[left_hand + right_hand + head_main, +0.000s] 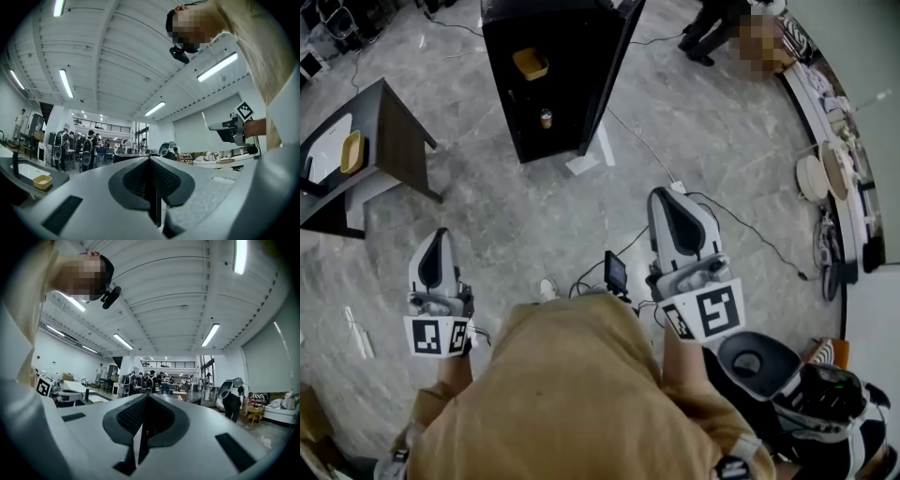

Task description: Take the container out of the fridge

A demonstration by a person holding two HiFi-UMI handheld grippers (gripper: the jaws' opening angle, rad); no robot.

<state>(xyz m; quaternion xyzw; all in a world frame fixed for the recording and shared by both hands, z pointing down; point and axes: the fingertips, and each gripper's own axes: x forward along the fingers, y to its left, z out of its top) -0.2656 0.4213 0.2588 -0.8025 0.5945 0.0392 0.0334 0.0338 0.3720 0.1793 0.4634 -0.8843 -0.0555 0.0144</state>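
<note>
i stand well back from the black fridge, which sits on the grey marble floor straight ahead of me with its door swung open on the side nearer my right hand. the yellow container sits on the upper shelf inside the fridge, untouched. on the shelf below it stands a small jar.

both of my grippers are held out level in front of my body and point toward the fridge, well short of it. my left gripper has its jaws pressed together with nothing between them; in the left gripper view the two dark pads meet along one thin seam. my right gripper is the same, jaws closed on each other and empty; the right gripper view shows the pads together. the right gripper is a little nearer the fridge than the left one, and the two are well apart from each other, one on each side of me.

left of the fridge, and nearer to me than it, is a dark table with a yellow bowl on its top. a black cable runs across the floor on the door side of the fridge, from near the fridge toward my right gripper.
</note>
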